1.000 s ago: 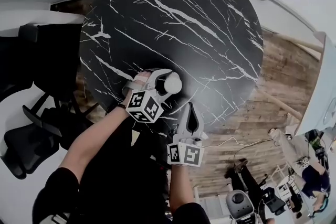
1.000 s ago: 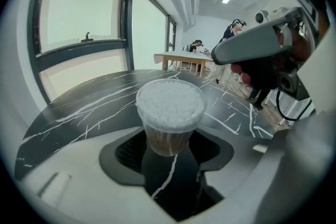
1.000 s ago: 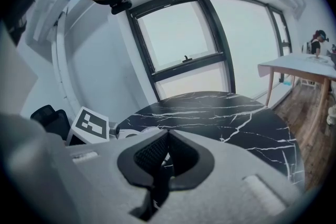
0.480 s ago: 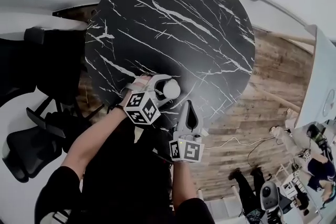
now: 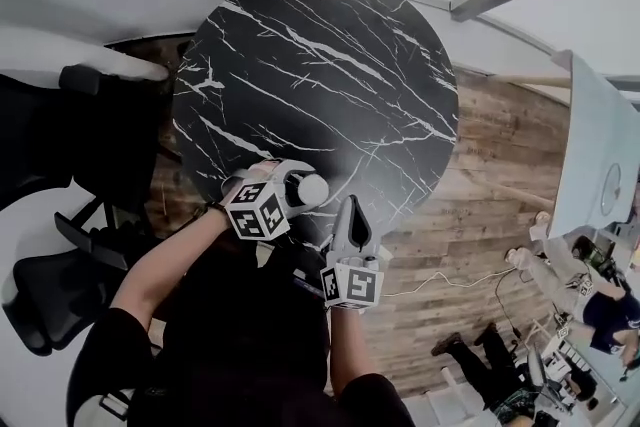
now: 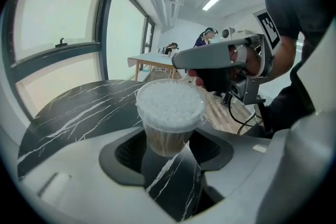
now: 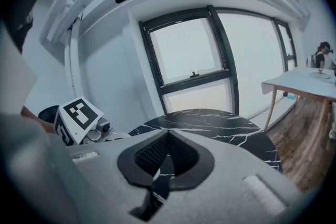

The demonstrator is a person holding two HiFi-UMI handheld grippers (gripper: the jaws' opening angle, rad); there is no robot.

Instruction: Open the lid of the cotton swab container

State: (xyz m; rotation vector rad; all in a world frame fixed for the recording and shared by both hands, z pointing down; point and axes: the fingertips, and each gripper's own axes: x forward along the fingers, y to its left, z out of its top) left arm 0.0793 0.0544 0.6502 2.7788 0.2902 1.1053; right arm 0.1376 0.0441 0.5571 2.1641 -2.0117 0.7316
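I have the left gripper [image 6: 167, 150] pinching the swab container [image 6: 170, 110] low on its body, with pads pressed on both sides and jaws spread wide around it. The container is upright and clear, packed with white swab tips. The lid looks on, but I can't tell for sure. In the head view it sits in the claw over the near edge of the round black marble table [image 5: 330, 65]. I can't tell if its base touches the top. The right gripper [image 7: 160, 168] is empty, with its jaws pressed together and nothing between them, pointing toward the far side of the table. It sits just right of the left gripper and nearer to me, its tip close to the container but apart from it. In the left gripper view it shows as a grey bar behind the container's top. There is wood floor [image 5: 480, 215] right of the table and a black chair [image 5: 45, 290] on the left. A pale wooden desk [image 7: 307, 81] stands far right by the window [image 7: 191, 55].
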